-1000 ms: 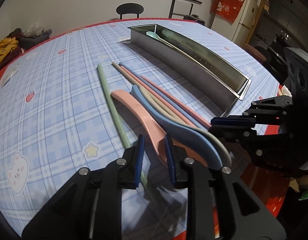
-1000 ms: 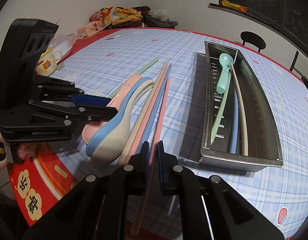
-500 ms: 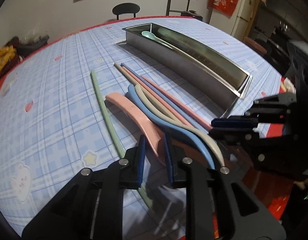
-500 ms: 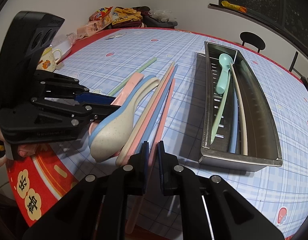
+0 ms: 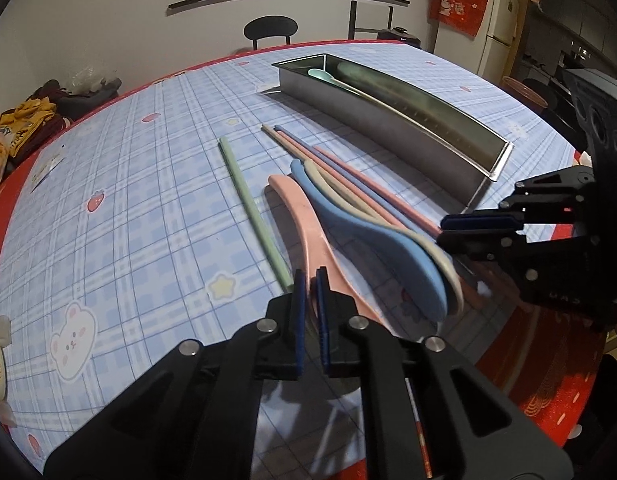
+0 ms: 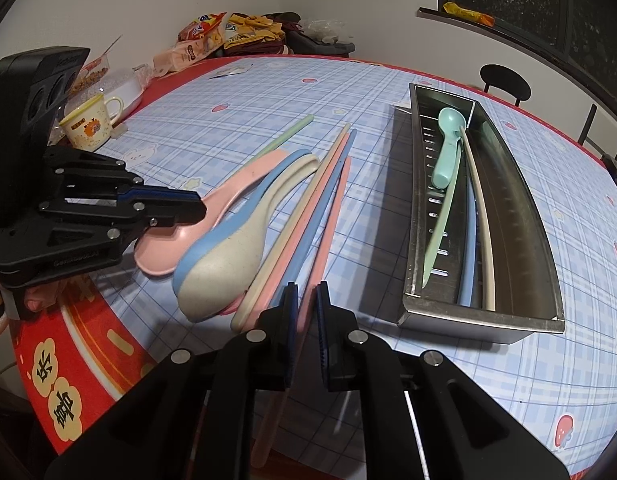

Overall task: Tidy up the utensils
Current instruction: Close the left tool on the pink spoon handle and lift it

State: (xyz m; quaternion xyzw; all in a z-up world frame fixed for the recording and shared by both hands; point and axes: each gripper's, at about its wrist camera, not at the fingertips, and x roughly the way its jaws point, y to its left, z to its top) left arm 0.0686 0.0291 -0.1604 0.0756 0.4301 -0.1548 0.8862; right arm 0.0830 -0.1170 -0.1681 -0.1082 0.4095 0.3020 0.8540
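Black plastic, with blue ribbed pads, makes up both hand-held grippers. The left gripper [image 5: 311,280] has just been closing; its jaws were spread a second ago and now pinch the bowl end of the pink plastic spoon [image 5: 308,232], which lies flat on the table. The right gripper [image 6: 306,296] is clamped on the near end of a pink chopstick [image 6: 328,224], with no change in its grip across the earlier frames.

Beside the pink spoon, a blue spoon [image 6: 228,224] and a cream speckled spoon [image 6: 232,264] nest one inside the other, bowls toward the table's near edge. The nested pair has shifted slightly against the pink spoon since a second ago. A cream chopstick [image 6: 304,212], a second pink one and a blue chopstick [image 6: 328,200] lie side by side just right of the spoons, parallel and touching. A pale green chopstick [image 5: 248,204] lies apart on the far side of the pink spoon.

Well to the right stands a long stainless steel tray [image 6: 540,240], perforated along one inner wall. Inside it: a mint green spoon [image 6: 448,144], a green chopstick, a blue one and a cream one, all lengthwise.

Blue checked oilcloth [image 6: 248,96] with bear and strawberry prints covers the round, red-rimmed table. A yellow-rimmed printed mug [image 6: 88,128] stands near its edge.
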